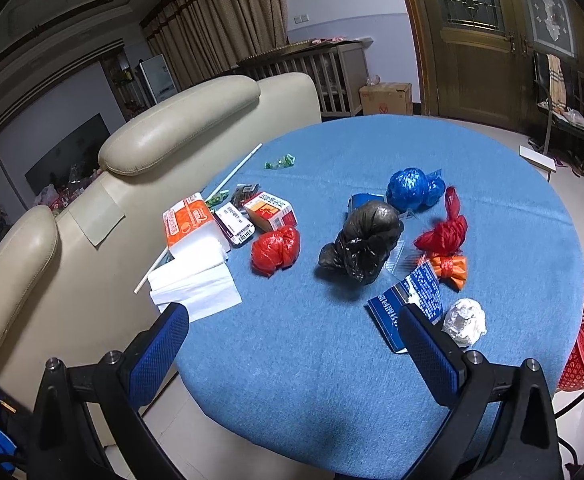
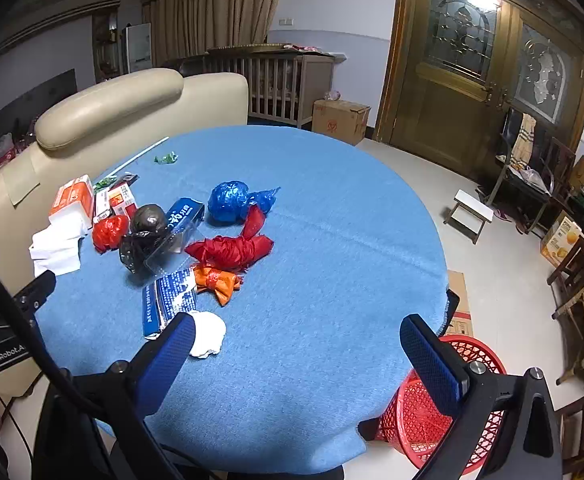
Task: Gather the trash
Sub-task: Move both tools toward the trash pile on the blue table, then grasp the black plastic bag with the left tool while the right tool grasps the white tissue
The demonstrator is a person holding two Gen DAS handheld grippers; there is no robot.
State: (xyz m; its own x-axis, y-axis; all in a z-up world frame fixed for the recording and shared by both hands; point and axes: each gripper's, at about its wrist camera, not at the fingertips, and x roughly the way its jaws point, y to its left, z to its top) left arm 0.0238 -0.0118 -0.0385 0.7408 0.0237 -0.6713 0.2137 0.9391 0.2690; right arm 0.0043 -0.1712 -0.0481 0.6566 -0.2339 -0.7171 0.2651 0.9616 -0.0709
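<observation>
From the left wrist, your left tongs (image 1: 294, 328) hover spread and empty over the blue-clothed round table (image 1: 372, 152), where knotted bags, among them a black bag (image 1: 362, 240) and a red bag (image 1: 275, 250), lie mid-table; they look light and soft, best pinched at the knots. From the right wrist, your right tongs (image 2: 298, 340) gape empty beside a crumpled white wad (image 2: 208, 334), a red basket (image 2: 432, 412) waiting on the floor below the table's edge, a cream sofa (image 2: 131, 100) behind.
</observation>
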